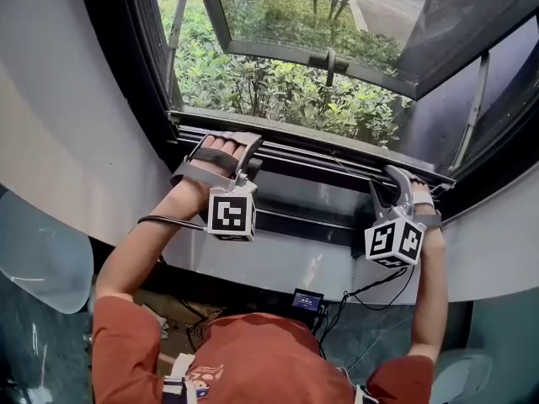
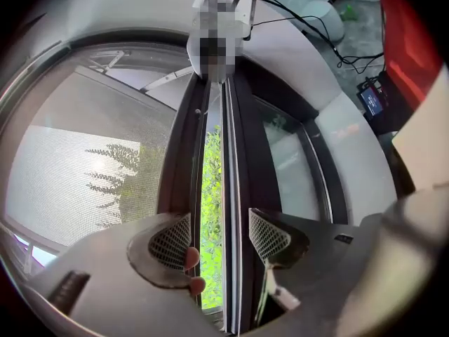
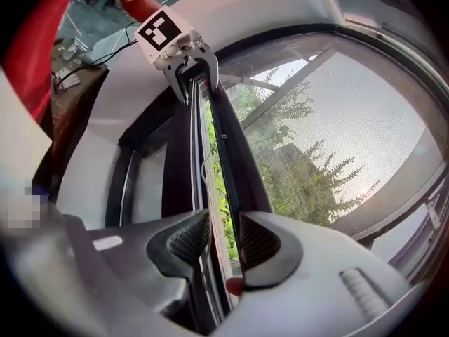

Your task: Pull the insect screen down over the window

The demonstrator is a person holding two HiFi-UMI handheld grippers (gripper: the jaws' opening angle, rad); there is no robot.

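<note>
Now right gripper (image 3: pixel 223 234) jaws clasp screen bar (image 3: pixel 205 188).

No words, brands or numbers can be read anywhere. In the head view, the marker cube (image 1: pixel 232 213) on the left gripper (image 1: pixel 251 165), near centre, carries a black-and-white square code, not lettering. So does the marker cube (image 1: pixel 394 242) on the right gripper (image 1: pixel 389 179) at 4 o'clock. A small device (image 1: pixel 307 300) at 6 o'clock has a lit blue screen, too small to read. White print (image 1: pixel 200 375) on the person's red shirt (image 1: pixel 269 360) at 7 o'clock is illegible. In both gripper views the opposite cube, at 12 o'clock, shows only its code.
</note>
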